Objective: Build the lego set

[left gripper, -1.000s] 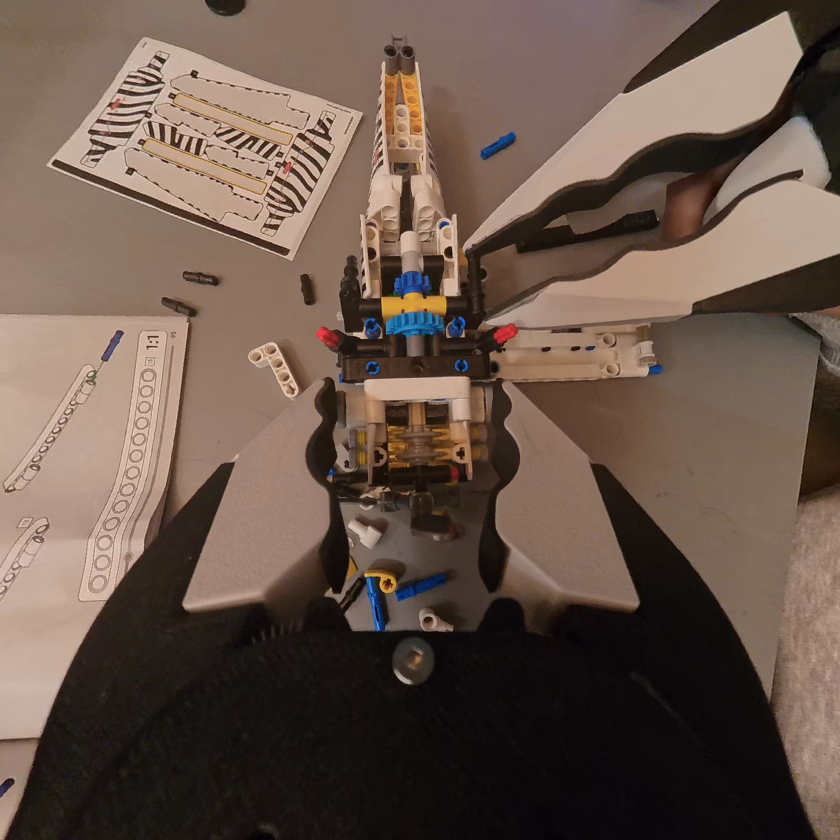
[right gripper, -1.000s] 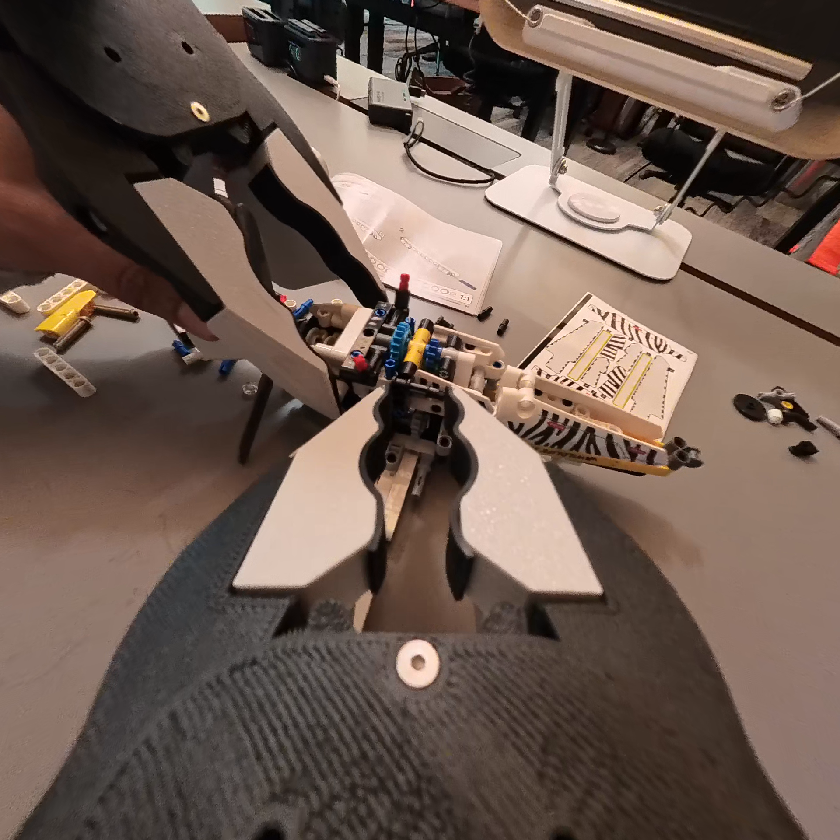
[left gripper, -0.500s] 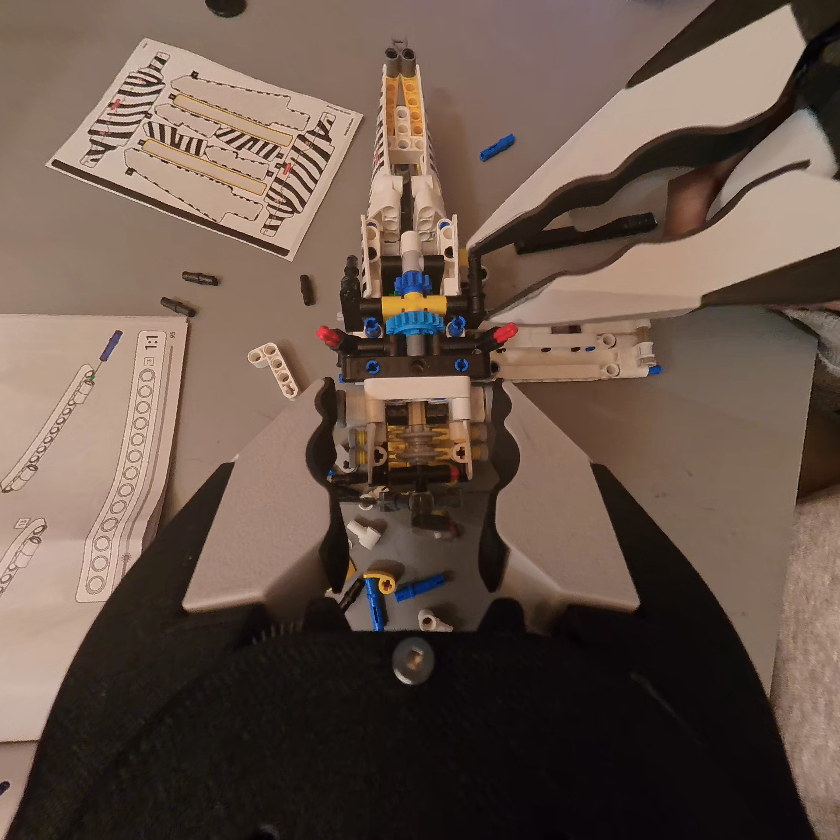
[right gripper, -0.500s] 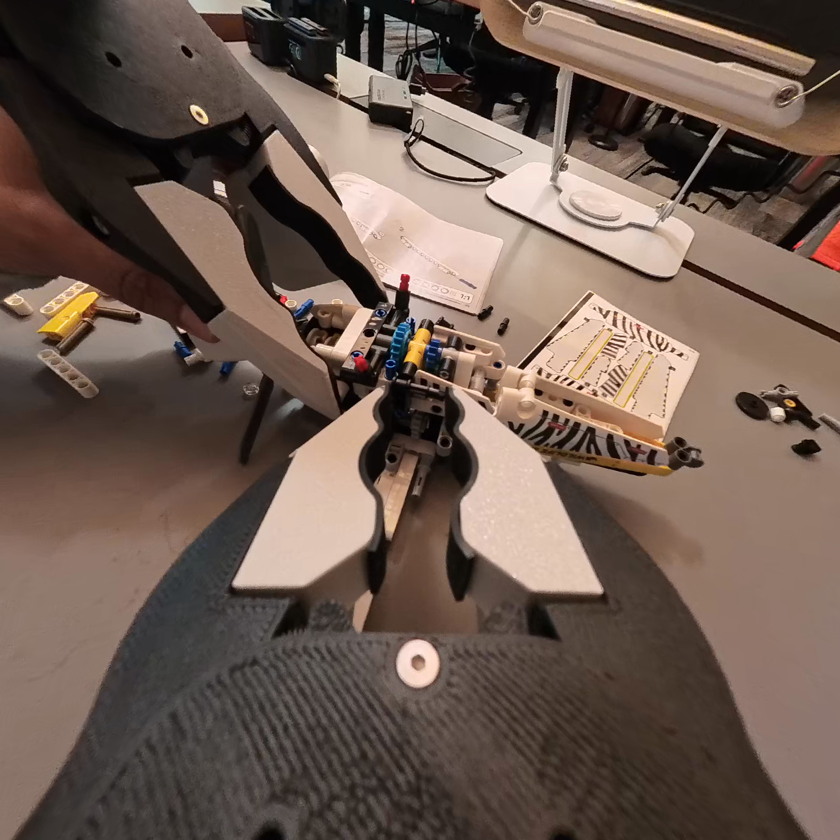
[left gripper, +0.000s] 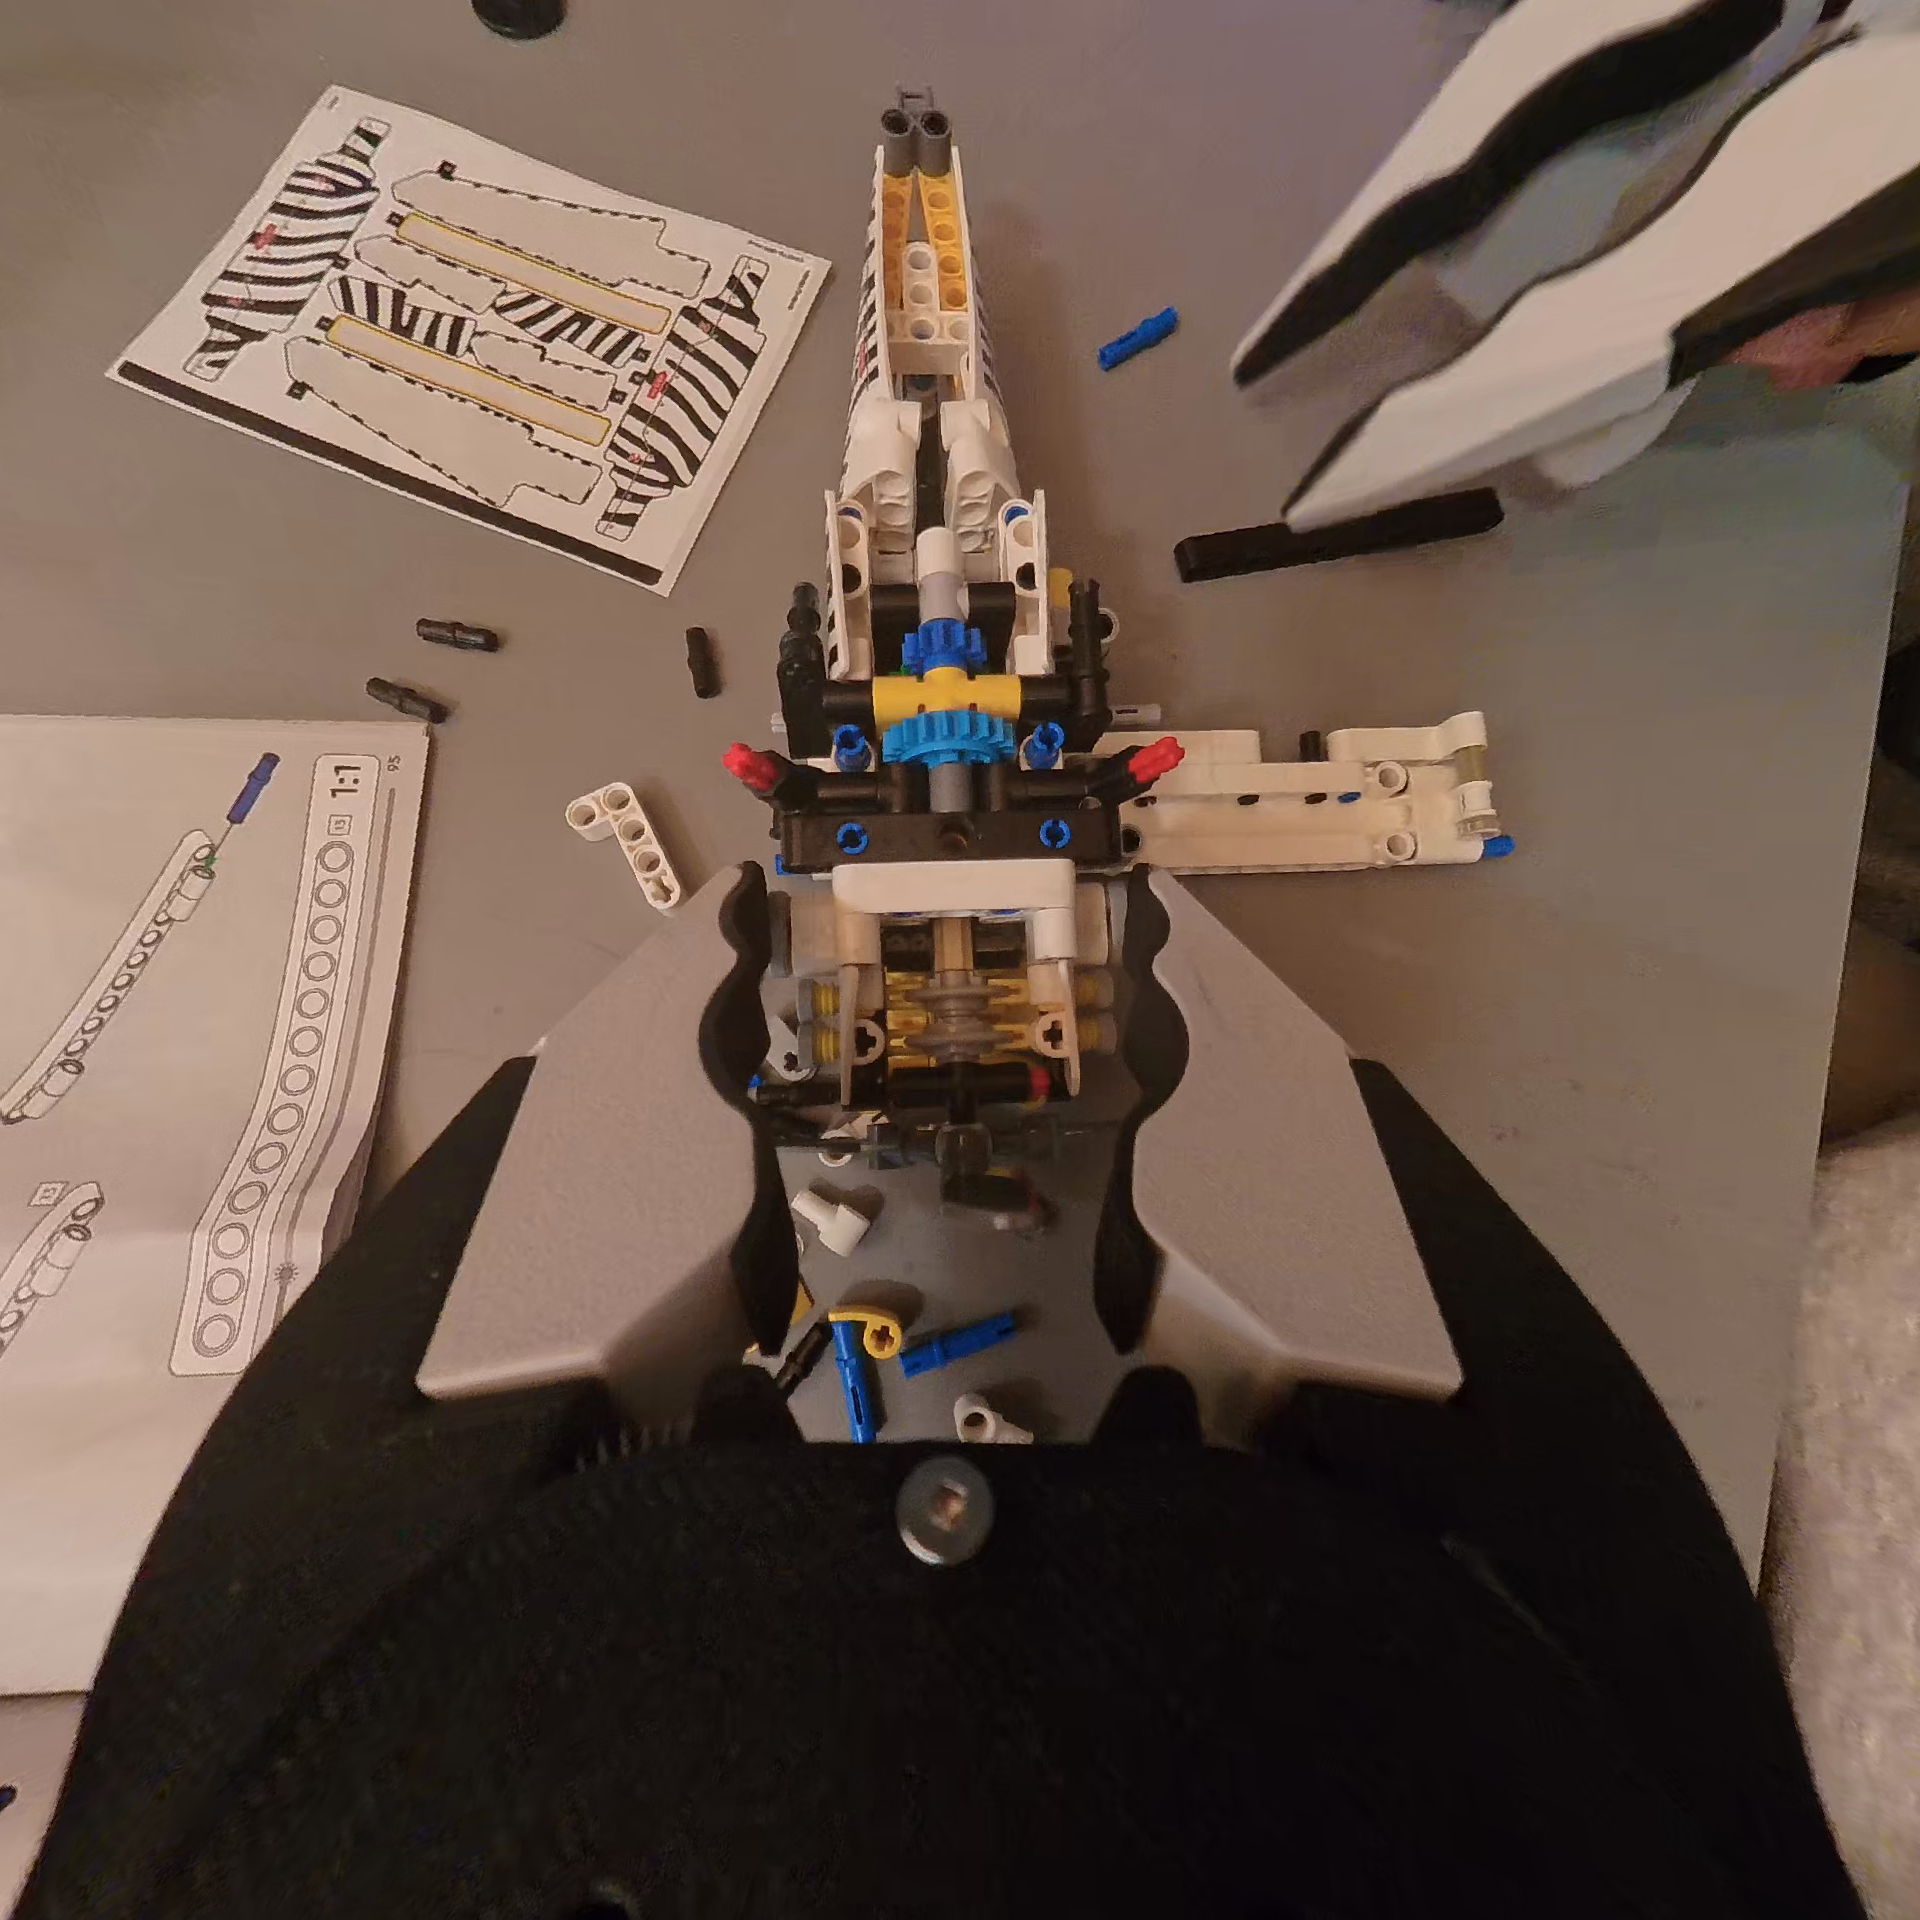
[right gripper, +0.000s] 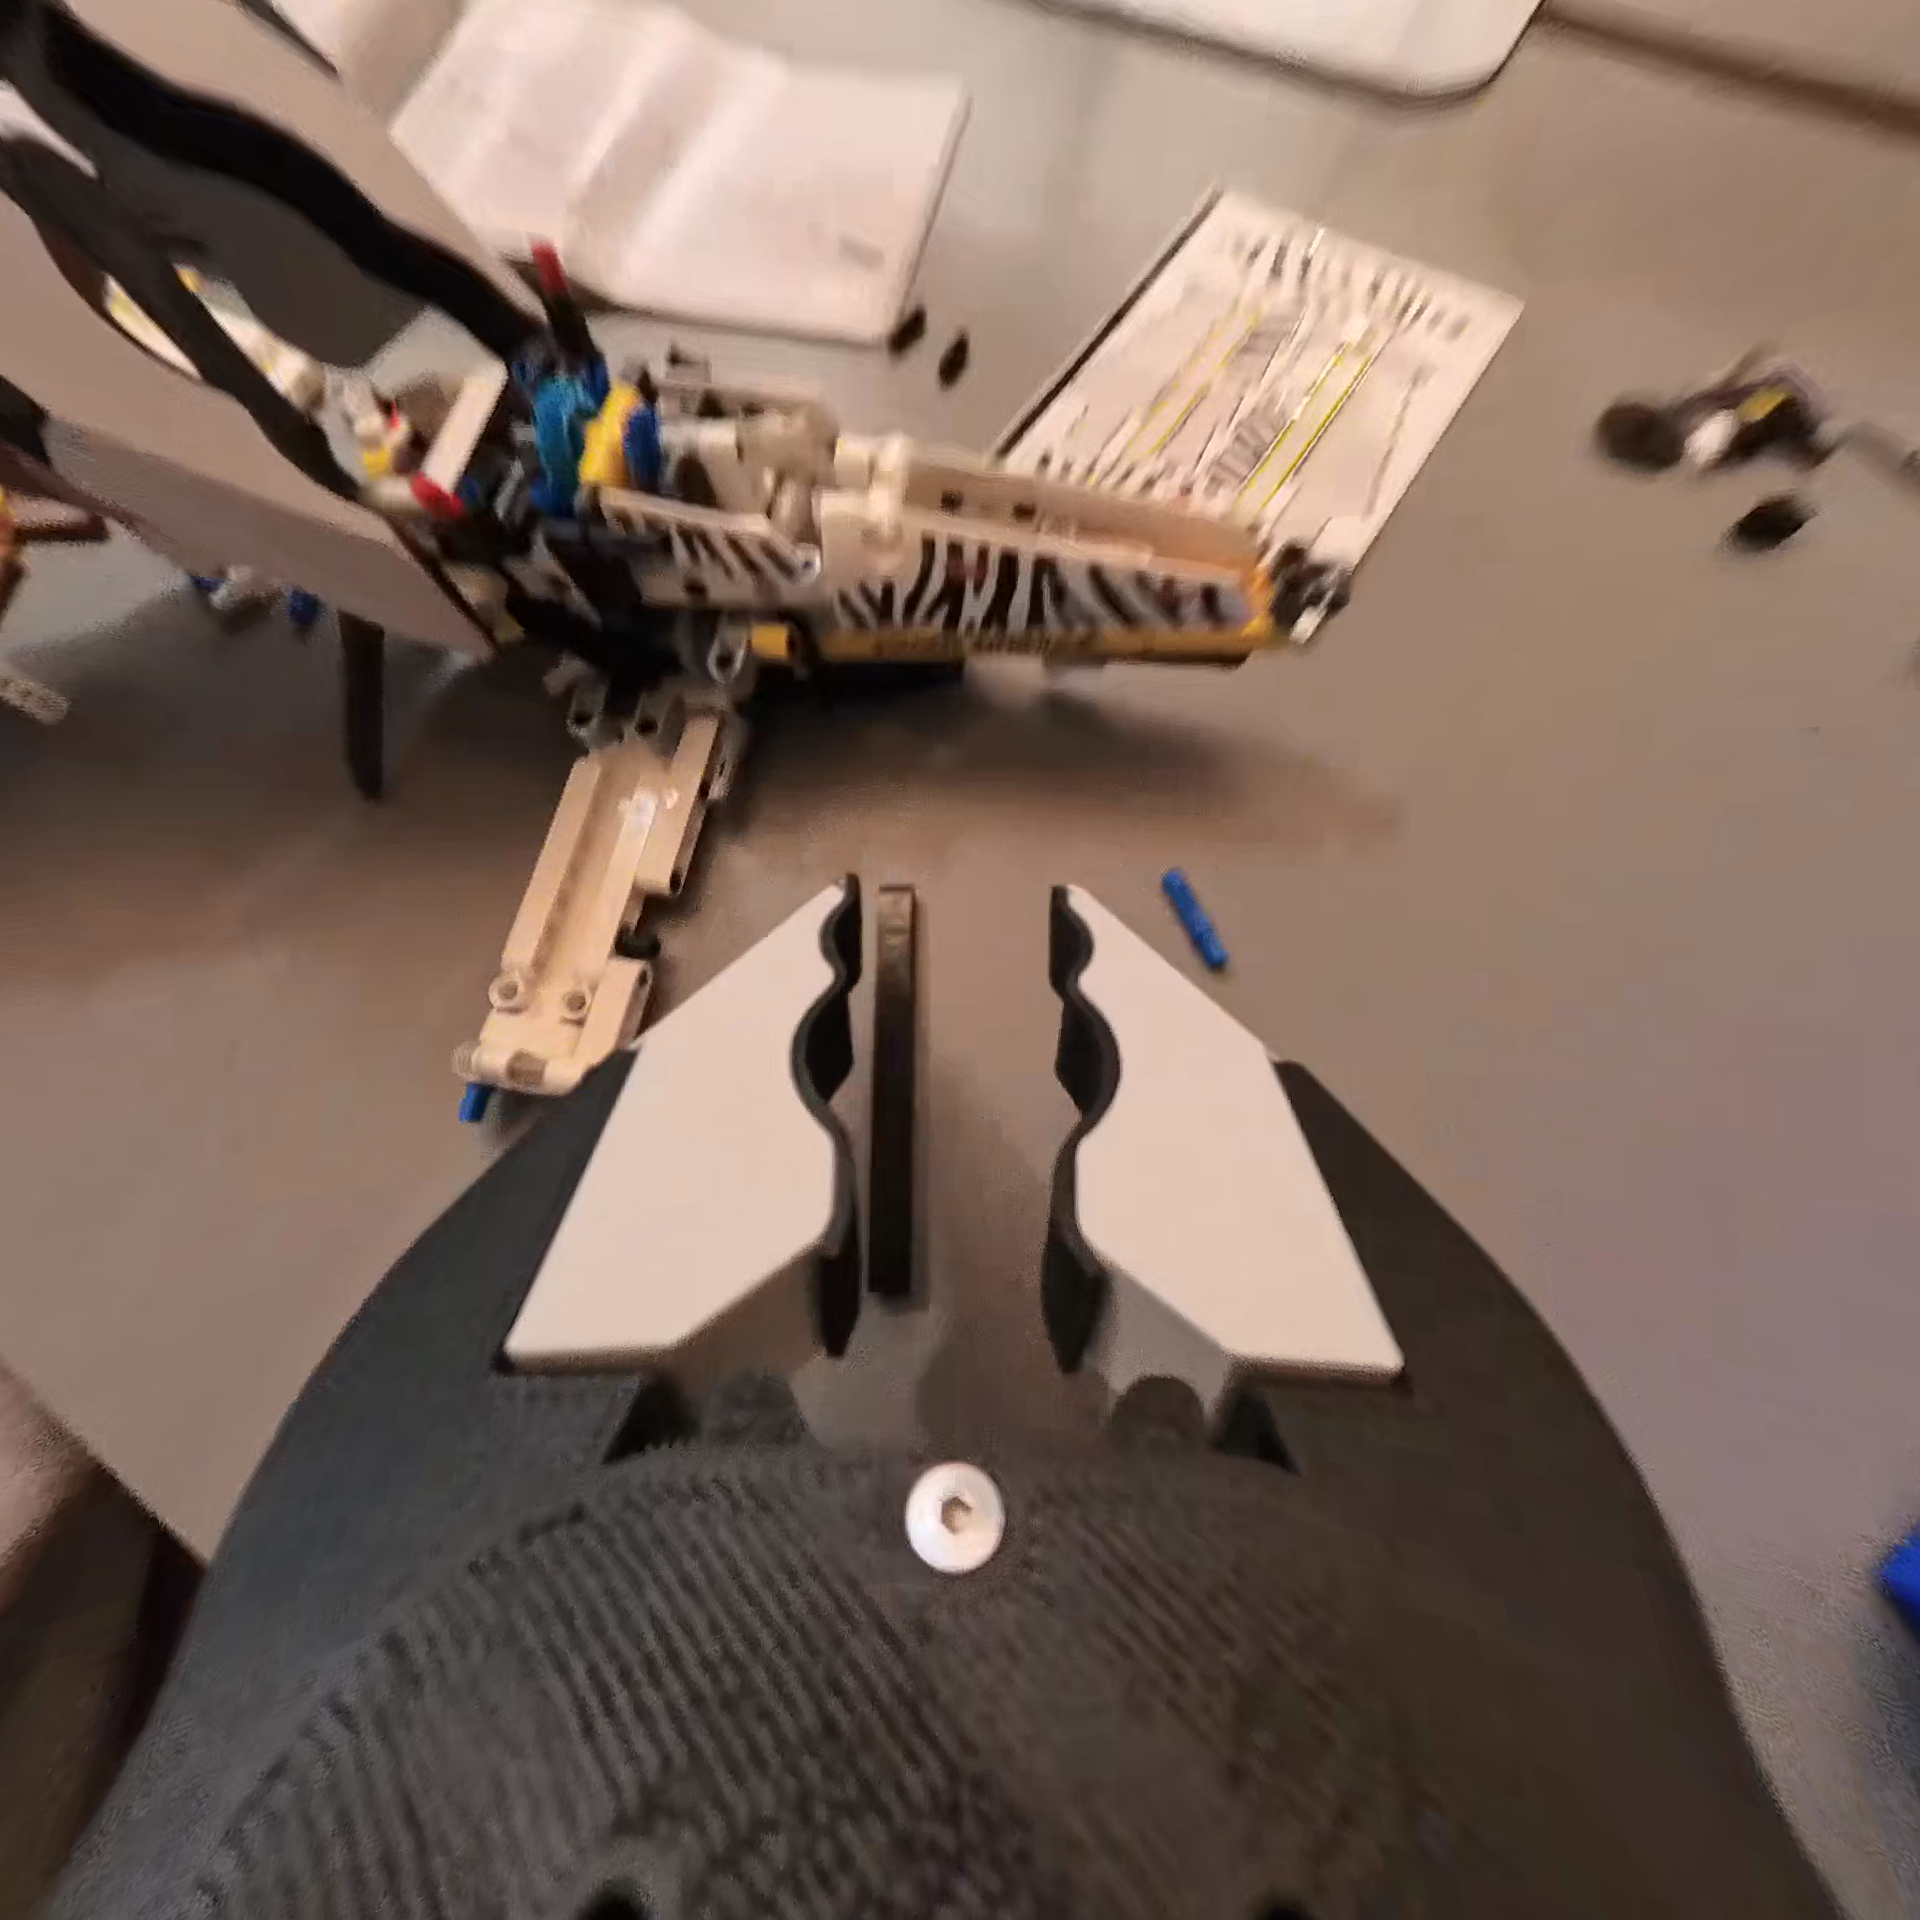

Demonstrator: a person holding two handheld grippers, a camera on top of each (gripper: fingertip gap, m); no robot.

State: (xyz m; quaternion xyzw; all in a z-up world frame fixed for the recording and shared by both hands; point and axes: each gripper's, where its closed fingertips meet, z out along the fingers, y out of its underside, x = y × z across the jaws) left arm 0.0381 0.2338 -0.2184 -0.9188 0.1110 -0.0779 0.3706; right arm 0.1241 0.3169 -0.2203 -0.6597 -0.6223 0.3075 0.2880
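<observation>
Right tongs (right gripper: 954, 904) have pulled back from the lego model (left gripper: 940, 727) since a second ago, where they sat right against its side; now they hover over a black beam (right gripper: 894, 1091) lying flat on the desk (left gripper: 1455, 1039), well apart from the build. Their jaws stand moderately open and grip nothing, the beam running just inside the left finger. Their own view is smeared with motion blur, so the small dark bits far right of them are hard to make out, and the sticker sheet (right gripper: 1278, 353) beyond the model shows only as stripes.

Left tongs (left gripper: 945, 904) are clamped on the near end of the model, one finger pressed to each side, the zebra-striped boom stretching straight ahead of them. A white arm (left gripper: 1309, 805) juts out to their right along the desk. Loose pins (left gripper: 914, 1340) lie between the fingers, partly hidden under the model. The instruction booklet (left gripper: 187, 1039) to their left is cut off at the edge. A blue pin (right gripper: 1195, 920) lies just right of the right tongs.
</observation>
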